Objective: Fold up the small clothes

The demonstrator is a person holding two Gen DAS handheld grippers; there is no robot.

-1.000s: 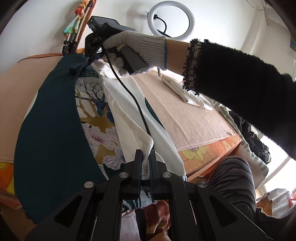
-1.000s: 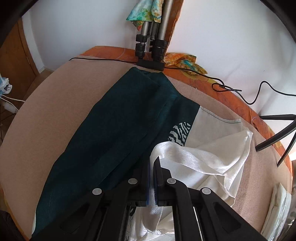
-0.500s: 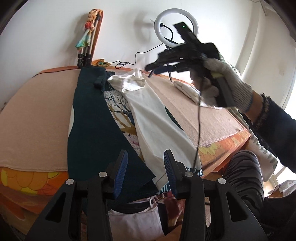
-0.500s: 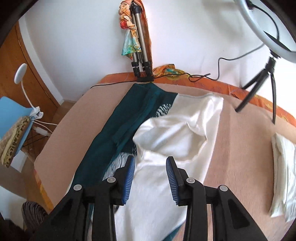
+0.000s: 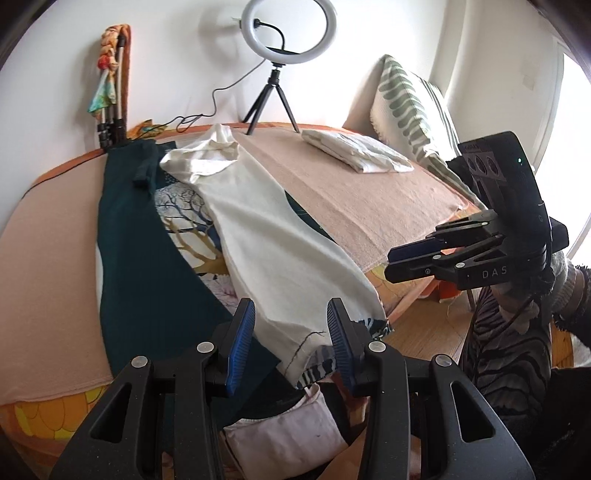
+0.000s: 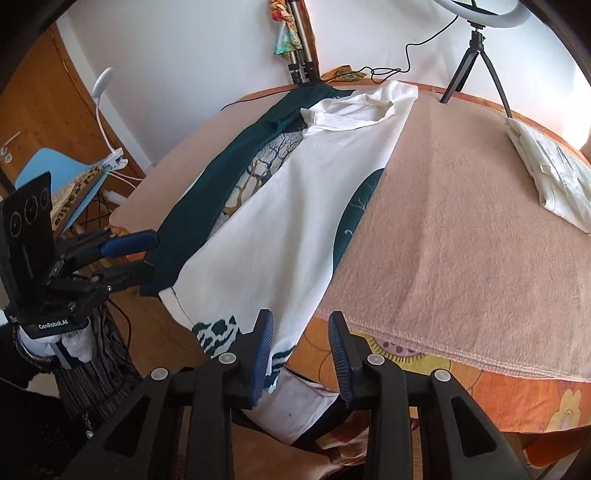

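While garment (image 5: 280, 251) hem overhangs bed (image 6: 461, 229) edge, left tongs (image 5: 291, 339) released, right tongs (image 6: 301, 350) closing, empty.

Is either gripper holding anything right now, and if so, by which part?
Nothing is held. The left gripper stands open over the white garment's hem; the right gripper, jaws closing, is empty.

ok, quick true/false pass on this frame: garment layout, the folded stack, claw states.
1. The white garment lies lengthwise on the dark teal cloth. True.
2. The left claw is clamped on the white garment's hem. False: its pads stand apart on either side of the hem, not pressing it.
3. A folded white stack sits on the pink blanket, apart from the white garment. True.
4. The right claw holds the folded stack. False: it is empty at the near edge, jaws closing on nothing.
5. The ring light lies flat on the blanket. False: it stands upright on its tripod.
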